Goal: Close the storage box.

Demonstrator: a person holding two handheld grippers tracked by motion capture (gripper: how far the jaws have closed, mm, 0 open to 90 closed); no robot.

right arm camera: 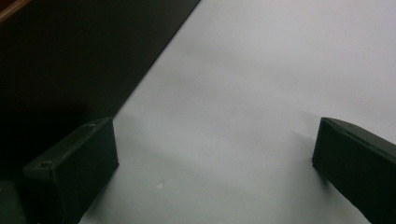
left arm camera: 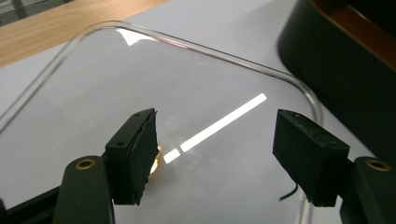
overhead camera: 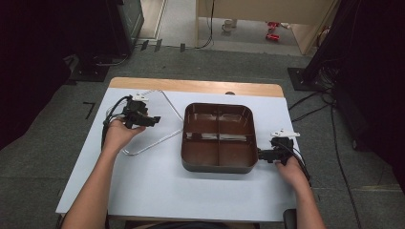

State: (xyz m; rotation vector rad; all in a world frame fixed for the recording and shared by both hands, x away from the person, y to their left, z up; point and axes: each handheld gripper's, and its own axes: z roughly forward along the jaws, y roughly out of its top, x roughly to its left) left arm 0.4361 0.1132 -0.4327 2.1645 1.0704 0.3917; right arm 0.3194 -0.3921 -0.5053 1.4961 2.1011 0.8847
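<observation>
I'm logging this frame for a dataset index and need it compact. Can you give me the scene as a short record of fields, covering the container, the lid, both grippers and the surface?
container: brown tray with four compartments, lid off, nothing clearly in it
lid: clear lid, flat on the table left of the tray
left gripper: left gripper, open, jaws above the lid
right gripper: right gripper, open, beside the tray's right side, over bare table
surface: white table with a wooden strip along the far edge
held: nothing in either gripper

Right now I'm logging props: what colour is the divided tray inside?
Reddish brown inside, dark outside; clearest in the high view.
</observation>
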